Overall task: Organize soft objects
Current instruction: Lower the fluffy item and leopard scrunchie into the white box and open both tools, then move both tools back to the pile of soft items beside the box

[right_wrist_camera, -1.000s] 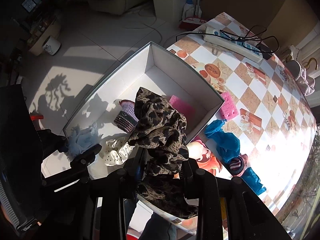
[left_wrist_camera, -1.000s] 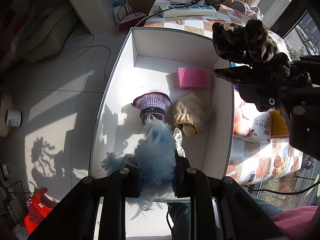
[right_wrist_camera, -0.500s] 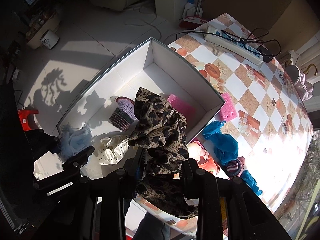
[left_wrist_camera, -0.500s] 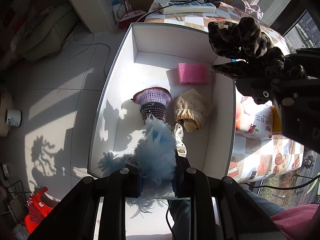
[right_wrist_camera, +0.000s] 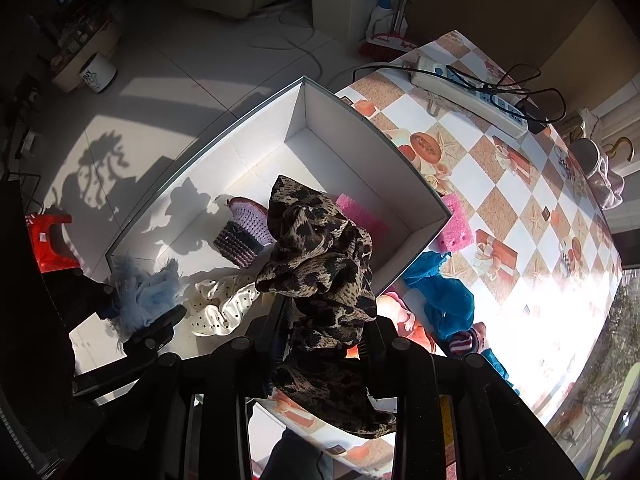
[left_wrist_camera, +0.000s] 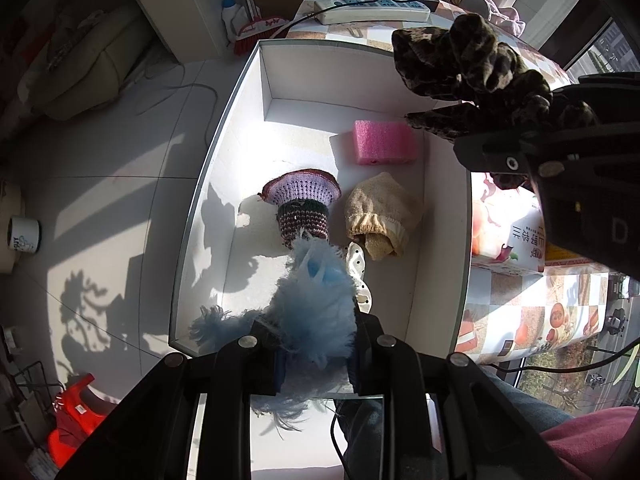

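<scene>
A white box (left_wrist_camera: pixel 240 92) (right_wrist_camera: pixel 400 152) stands at the table's left edge. In it lie a pink sponge (left_wrist_camera: pixel 384 142), a purple knitted piece (left_wrist_camera: pixel 302 208) (right_wrist_camera: pixel 240 236), a beige cloth (left_wrist_camera: pixel 382 216) and a white dotted scrunchie (right_wrist_camera: pixel 218 306). My left gripper (left_wrist_camera: pixel 316 356) is shut on a fluffy light-blue piece (left_wrist_camera: pixel 316 308) (right_wrist_camera: pixel 140 296) over the box's near end. My right gripper (right_wrist_camera: pixel 324 340) is shut on a leopard-print scrunchie (right_wrist_camera: pixel 320 276) (left_wrist_camera: pixel 472 76), held above the box's right wall.
On the checked table (right_wrist_camera: pixel 520 208) lie a second pink sponge (right_wrist_camera: pixel 456 228), blue cloth (right_wrist_camera: pixel 448 300), a striped knitted piece (right_wrist_camera: pixel 464 344), a power strip (right_wrist_camera: pixel 468 96) with cables and a carton (left_wrist_camera: pixel 516 236). A mug (left_wrist_camera: pixel 24 234) and a red stool (left_wrist_camera: pixel 76 408) stand on the floor.
Both grippers rose and drew back a little, each holding its piece; the box looks smaller and farther in both views. The right gripper with the leopard scrunchie shifted slightly toward the box.
</scene>
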Demonstrator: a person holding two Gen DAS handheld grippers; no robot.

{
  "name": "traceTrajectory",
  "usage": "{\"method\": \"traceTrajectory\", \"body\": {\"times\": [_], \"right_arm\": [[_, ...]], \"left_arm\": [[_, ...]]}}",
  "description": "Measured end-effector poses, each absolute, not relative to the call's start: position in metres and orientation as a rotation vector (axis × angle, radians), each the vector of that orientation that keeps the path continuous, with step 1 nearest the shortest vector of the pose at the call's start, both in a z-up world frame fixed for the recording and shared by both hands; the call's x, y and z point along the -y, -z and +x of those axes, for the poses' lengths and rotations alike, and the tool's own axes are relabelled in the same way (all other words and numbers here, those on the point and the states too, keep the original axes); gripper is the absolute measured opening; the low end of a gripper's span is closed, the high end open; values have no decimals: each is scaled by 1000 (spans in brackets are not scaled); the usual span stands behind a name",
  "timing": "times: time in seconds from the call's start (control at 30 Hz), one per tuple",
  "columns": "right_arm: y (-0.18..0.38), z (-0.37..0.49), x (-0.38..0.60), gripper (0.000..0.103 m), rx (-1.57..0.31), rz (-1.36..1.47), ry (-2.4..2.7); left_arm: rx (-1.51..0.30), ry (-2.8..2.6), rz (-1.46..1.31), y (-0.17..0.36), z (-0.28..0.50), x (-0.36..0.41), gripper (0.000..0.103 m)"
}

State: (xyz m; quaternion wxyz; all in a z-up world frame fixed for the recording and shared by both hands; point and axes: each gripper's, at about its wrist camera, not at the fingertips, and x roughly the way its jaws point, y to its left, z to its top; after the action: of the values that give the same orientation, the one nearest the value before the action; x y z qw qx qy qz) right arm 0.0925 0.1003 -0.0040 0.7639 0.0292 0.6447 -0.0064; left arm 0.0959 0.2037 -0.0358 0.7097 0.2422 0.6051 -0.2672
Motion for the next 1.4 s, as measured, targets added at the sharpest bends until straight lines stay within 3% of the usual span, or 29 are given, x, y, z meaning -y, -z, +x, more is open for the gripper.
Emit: {"method": "traceTrajectory", "body": {"times": [0.07,0.1,0.13,0.2,0.4,0.47,0.5,1.0,1.2,1.4], "right_arm": [[4,95,-102,35,-1405,54,14],[4,95,-103,45,-1405,45,14],[2,95,-104,64,-1400,36,15],[-3,95,-106,83,-1377,14,25],[-7,98,-108,86,-1376,-60,69],[-7,97,-106,102,-1375,-67,81],[-9,95,-105,103,-1361,-67,83],[-28,82,-82,103,-1320,-6,102],[-43,47,35,103,-1331,344,218],[13,4,146,103,-1502,520,396]], "left_arm": [[-1333,589,535,35,96,-204,55],[-1328,584,531,34,96,-205,70],[-1324,577,528,34,97,-206,79],[-1331,563,522,35,98,-208,80],[-1405,487,519,50,105,-217,87],[-1398,471,507,48,107,-220,91],[-1389,466,503,47,107,-221,95],[-1357,517,493,32,109,-205,96],[-1279,640,560,10,110,-162,96],[-1164,735,741,-2,92,-99,96]]}}
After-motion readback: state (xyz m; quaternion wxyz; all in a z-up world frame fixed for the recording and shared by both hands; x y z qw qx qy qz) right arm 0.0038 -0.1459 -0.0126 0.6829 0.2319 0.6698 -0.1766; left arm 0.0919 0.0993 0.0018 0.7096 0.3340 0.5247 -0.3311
